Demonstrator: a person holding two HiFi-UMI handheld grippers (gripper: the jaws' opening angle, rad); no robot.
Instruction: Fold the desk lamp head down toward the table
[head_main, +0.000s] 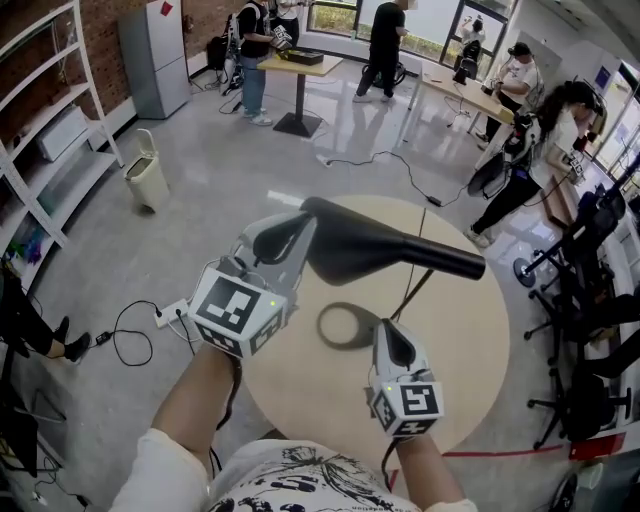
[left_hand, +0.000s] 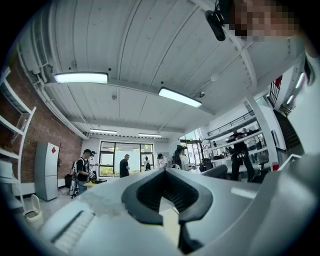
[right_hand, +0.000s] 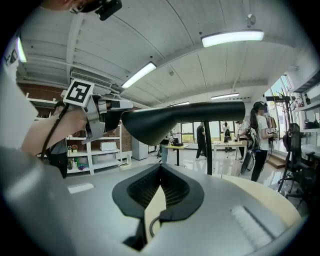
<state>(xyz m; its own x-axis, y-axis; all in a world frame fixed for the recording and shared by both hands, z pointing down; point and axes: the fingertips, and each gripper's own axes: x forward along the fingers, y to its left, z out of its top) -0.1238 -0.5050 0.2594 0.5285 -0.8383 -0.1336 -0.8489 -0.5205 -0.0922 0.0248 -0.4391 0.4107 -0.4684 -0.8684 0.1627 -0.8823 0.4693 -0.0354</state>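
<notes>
A black desk lamp stands on the round beige table (head_main: 460, 350). Its long head (head_main: 370, 250) lies about level, above the ring base (head_main: 345, 325), and a thin stem (head_main: 415, 290) slopes down from it. My left gripper (head_main: 300, 232) is shut, its tips against the wide left end of the head; nothing shows between its jaws in the left gripper view (left_hand: 167, 200). My right gripper (head_main: 386, 328) is shut and low on the table, its tips at the right edge of the ring base. From the right gripper view (right_hand: 159, 192) the lamp head (right_hand: 175, 117) spans overhead.
A white bin (head_main: 147, 170) and a power strip with cable (head_main: 170, 315) sit on the floor at the left. Shelves (head_main: 50, 150) line the left wall. Office chairs (head_main: 590, 330) crowd the right side. People stand at tables (head_main: 300, 65) at the back.
</notes>
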